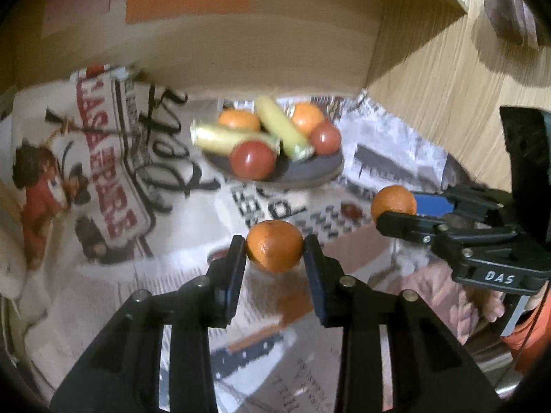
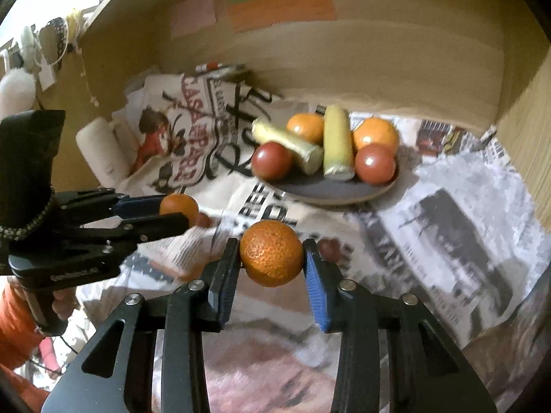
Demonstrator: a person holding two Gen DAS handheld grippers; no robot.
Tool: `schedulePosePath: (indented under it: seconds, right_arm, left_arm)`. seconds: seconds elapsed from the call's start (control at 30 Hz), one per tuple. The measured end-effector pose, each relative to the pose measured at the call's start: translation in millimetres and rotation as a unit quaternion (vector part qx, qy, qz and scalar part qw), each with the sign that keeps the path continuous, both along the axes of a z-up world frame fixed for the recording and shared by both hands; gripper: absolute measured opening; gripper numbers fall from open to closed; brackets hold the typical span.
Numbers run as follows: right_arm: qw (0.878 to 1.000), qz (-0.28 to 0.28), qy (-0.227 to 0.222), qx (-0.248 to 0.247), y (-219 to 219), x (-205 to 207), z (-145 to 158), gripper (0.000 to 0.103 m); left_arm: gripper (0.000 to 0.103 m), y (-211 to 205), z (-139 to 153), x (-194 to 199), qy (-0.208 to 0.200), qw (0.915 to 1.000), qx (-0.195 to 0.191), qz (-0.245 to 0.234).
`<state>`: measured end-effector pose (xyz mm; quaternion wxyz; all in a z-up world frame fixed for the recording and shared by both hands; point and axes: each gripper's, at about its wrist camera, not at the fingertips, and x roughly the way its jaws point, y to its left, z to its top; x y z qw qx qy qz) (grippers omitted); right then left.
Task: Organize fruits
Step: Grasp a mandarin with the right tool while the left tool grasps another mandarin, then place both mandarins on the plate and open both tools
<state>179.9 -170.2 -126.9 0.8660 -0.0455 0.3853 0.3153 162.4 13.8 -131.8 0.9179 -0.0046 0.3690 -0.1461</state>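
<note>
Evidently each claw is closed on an orange of its own, so that two fruits can be carried toward the dish at once. The left claw (image 1: 274, 248) is clamped on the nearer orange (image 1: 274, 245), which is pinched across its widest part between the two pads, right at the fingertips; a grip this far forward is probably chosen so that the fruit can be released onto the pile without the fingers fouling it. The right claw (image 2: 271, 254) is likewise shut on a second orange (image 2: 271, 253), held the same way at its tips, and the fruit appears to be clear of the newspaper (image 2: 458, 206) that covers the table. From the left wrist view the right claw is seen off to the right with its orange at its tip, just beside the left one. Ahead of both claws, well apart from them, the dark plate (image 1: 310, 170) is set against the wooden back wall (image 1: 241, 51), and two oranges, two red round fruits and two pale yellow corn cobs are already heaped on it. Little bare plate is left, so a careful placement is judged to be needed lest something roll off.
</note>
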Motion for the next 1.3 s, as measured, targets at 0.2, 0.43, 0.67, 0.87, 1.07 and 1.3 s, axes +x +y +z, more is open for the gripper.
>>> schedulePosePath:
  seconds: [0.2,0.43,0.67,0.87,1.07,1.3]
  right_arm:
    - [1.0,-0.012,-0.015,0.003,-6,25,14,0.034]
    - [0.999,-0.023,-0.024,-0.002,-7,53,19,0.034]
    - [0.999,-0.027,-0.013,-0.017,-7,82,3,0.034]
    - [0.999,-0.024,0.009,-0.027,-3,101,-17,0.034]
    - [0.999,-0.017,0.035,-0.03,0,109,-31,0.034]
    - [0.999,-0.024,0.031,-0.03,-4,107,-26,0.043]
  left_arm:
    - [0.034,-9,20,26,-0.019,0.9997,-0.011,-0.008]
    - [0.034,-28,19,59,-0.014,0.9997,-0.008,-0.018]
    - [0.034,-47,-3,89,0.011,0.9995,0.0,-0.029]
    - [0.034,-55,-23,107,0.032,0.999,0.011,-0.027]
    - [0.035,-59,-35,112,0.052,0.9981,0.015,-0.031]
    - [0.043,-55,-30,108,0.055,0.998,0.0,-0.032]
